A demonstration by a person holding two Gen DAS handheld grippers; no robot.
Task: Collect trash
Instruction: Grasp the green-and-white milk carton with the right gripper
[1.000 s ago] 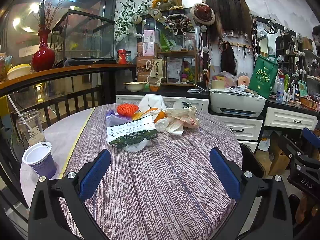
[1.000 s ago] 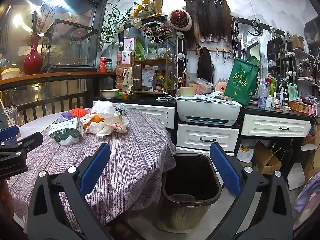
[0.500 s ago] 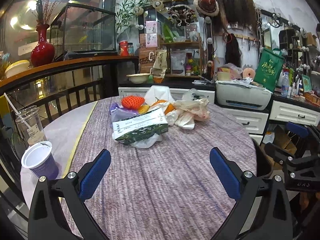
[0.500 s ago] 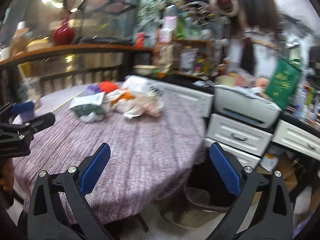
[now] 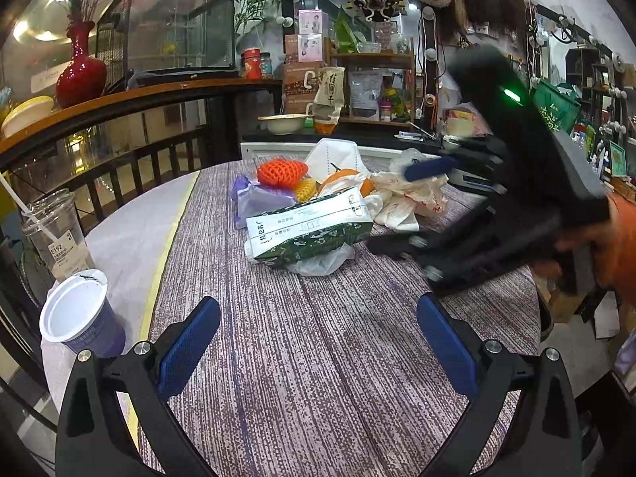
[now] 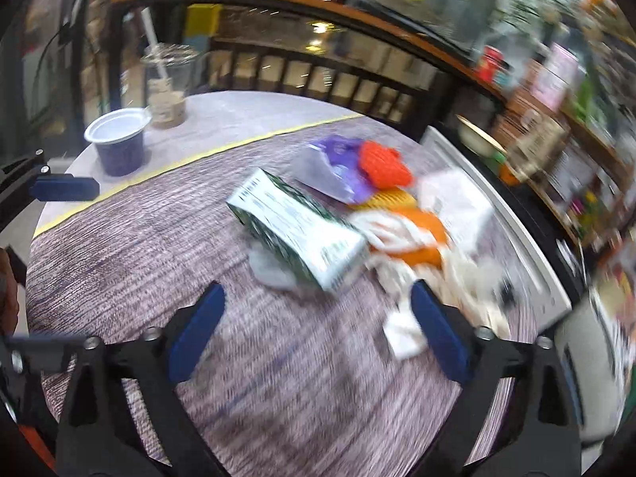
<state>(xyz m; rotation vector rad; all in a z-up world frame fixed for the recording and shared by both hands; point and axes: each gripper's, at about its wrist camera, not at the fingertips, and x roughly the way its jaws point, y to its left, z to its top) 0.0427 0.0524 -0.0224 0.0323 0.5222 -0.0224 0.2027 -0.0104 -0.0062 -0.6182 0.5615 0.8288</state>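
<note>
Motion blur smears the whole right wrist view, worst at three o'clock, where the shelf clutter cannot be told apart; the right gripper is blurred too.

My left tongs hang wide over the striped cloth of the desk, nothing between the blue pads. Ahead lies the trash pile: a green-and-white carton, an orange net, crumpled wrappers. My right tongs reach in from the right, jaws closing, empty. A purple cup stands at left.
</note>
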